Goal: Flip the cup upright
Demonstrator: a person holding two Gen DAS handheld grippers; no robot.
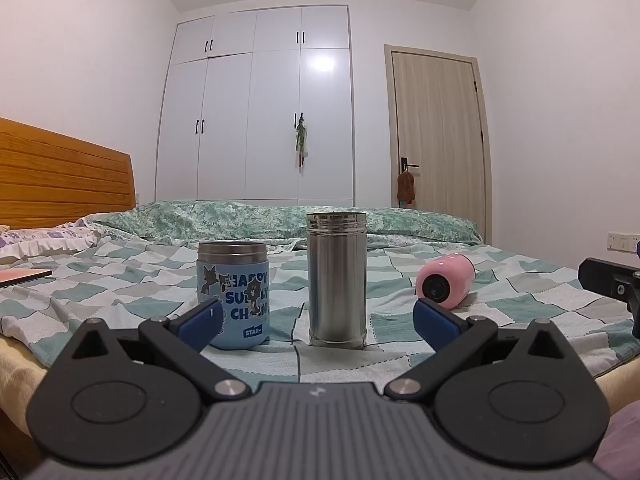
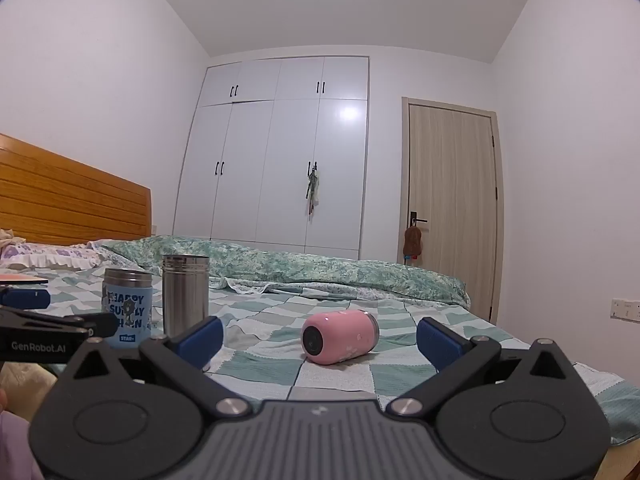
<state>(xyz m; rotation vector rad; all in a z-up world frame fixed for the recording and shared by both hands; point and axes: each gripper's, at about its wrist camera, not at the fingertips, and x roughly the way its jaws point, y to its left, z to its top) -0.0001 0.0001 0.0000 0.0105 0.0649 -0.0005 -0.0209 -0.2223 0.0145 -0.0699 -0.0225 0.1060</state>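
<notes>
Three cups on a checked bedspread; both grippers spread wide, holding nothing.

Pink cup: on its side, base toward the camera, ahead of the right gripper. Steel cup: upright, ahead of the left gripper. Blue cup: upright just beside it; partly hidden print "HAPPY SU..LY CH..N", tag "STAR+". Left gripper body, in the right view, reads "GenRobot.AI".

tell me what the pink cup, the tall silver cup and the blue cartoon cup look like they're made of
Pink cup, lying on its side: a matte pink coat, probably over steel, since a bare metal band shows at its mouth. Tall silver cup: brushed stainless steel, with soft vertical reflections and a threaded rim. Blue cartoon cup: shiny steel at the rim, with a printed blue sleeve or coating below; which one is unclear.
</notes>
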